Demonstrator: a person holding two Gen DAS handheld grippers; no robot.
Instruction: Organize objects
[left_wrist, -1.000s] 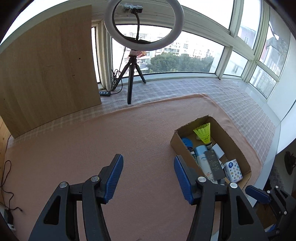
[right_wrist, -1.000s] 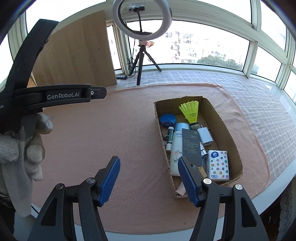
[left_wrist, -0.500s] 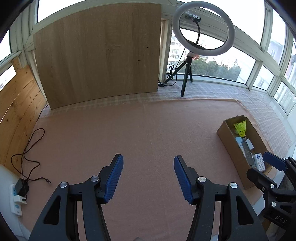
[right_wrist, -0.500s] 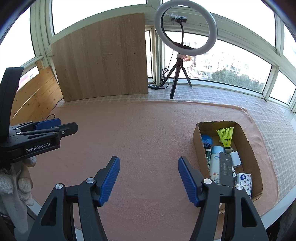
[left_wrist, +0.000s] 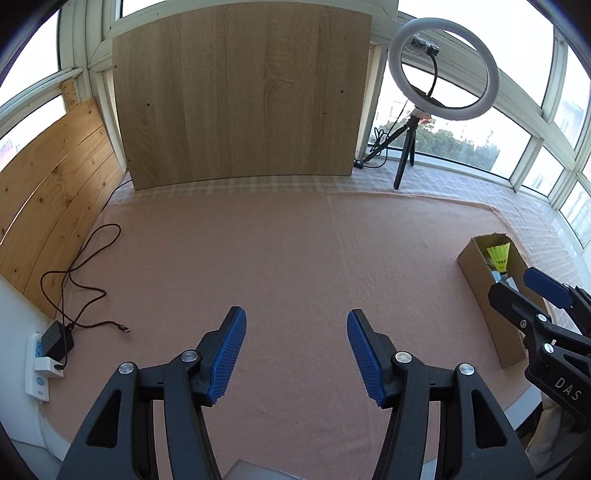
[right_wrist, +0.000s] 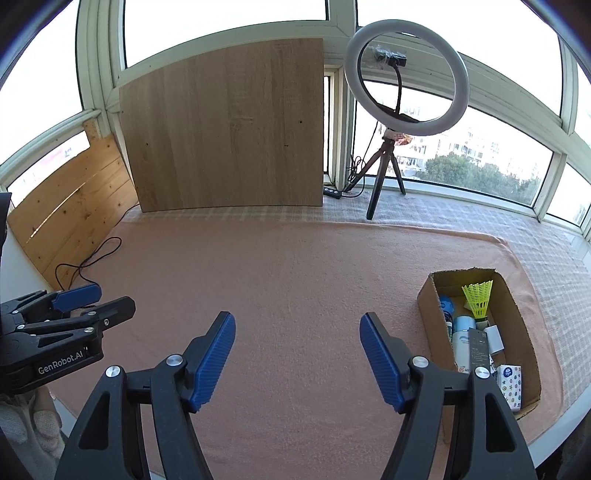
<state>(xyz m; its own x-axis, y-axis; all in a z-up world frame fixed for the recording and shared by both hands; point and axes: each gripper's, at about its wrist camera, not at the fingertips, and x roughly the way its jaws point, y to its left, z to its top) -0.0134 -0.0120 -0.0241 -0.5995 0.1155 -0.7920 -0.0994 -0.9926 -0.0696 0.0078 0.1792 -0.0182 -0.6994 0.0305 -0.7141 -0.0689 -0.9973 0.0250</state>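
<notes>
Both grippers are found empty above the pink blanket (right_wrist: 295, 280). The left gripper (left_wrist: 293, 354) stands spread, nothing between its pads. The right gripper (right_wrist: 297, 358) is likewise spread; its jaws have just been opening, with nothing between them.

The cardboard box (right_wrist: 524, 332), the task's container, lies at four o'clock in the right wrist view and at three o'clock in the left. No loose item is seen on the blanket, so the sorting is judged complete or nearly so. Should the box be handled next, it is best approached from above, with the pads set astride one wall and kept clear of the contents.

Count, inside the box: one yellow shuttlecock (right_wrist: 478, 297), one white bottle (right_wrist: 461, 350), one dark card (right_wrist: 479, 349), one tissue pack (right_wrist: 511, 384), one blue round item (right_wrist: 446, 306). Other small pieces cannot be told apart. Outside: one ring light (right_wrist: 406, 77), one wooden board (right_wrist: 229, 129).
</notes>
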